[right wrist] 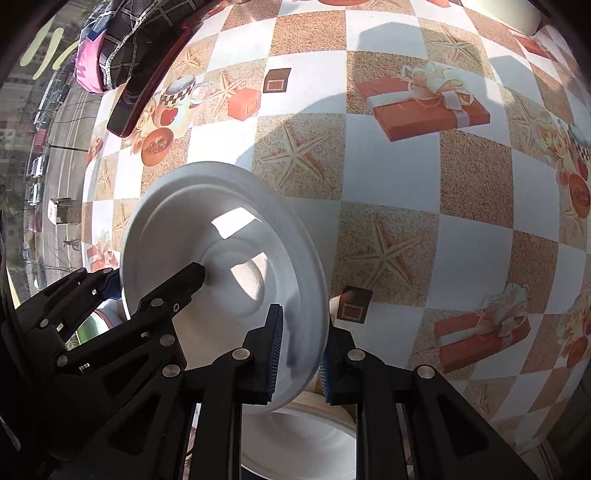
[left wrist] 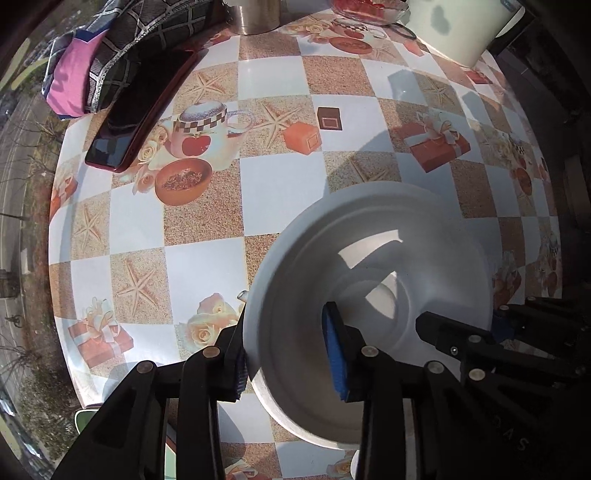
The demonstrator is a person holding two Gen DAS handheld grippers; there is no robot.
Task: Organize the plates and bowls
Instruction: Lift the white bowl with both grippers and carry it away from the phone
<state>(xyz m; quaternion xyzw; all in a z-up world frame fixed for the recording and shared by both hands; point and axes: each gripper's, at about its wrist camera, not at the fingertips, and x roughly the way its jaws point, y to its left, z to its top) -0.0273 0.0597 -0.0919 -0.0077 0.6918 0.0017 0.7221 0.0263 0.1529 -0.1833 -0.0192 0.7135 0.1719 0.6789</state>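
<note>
Item: white bowl (right wrist: 225,273), held clear of the table, tilted, gripped at opposite edges of its rim.

Right tongs (right wrist: 299,354): nearest in the right wrist view. Narrowly set, blue pads pinching the near rim, one pad inside the bowl, one outside.

Left tongs (left wrist: 291,350): in the left wrist view they straddle the opposite rim, one blue pad inside, the other finger outside the wall. The gap is small, but whether the pads press the rim or merely bracket it cannot be told.

Below: a second white dish (right wrist: 299,439) lies directly beneath the right tongs, partly hidden; likely the stack to receive the bowl.

Middle ground: patterned tablecloth (left wrist: 273,184), checked with starfish and gift-box prints, otherwise bare near the bowl.

Far edge: dark phone (left wrist: 144,110), folded patchwork cloth (left wrist: 99,55), metal cup (left wrist: 255,16), glass dish of red pieces (left wrist: 365,9), large white tub (left wrist: 465,29).

Handling note: judged step is carrying the bowl to nest in the dish below. Level it first, centre it over the lower rim, lower it evenly, and release both sides only once it is seated.
</note>
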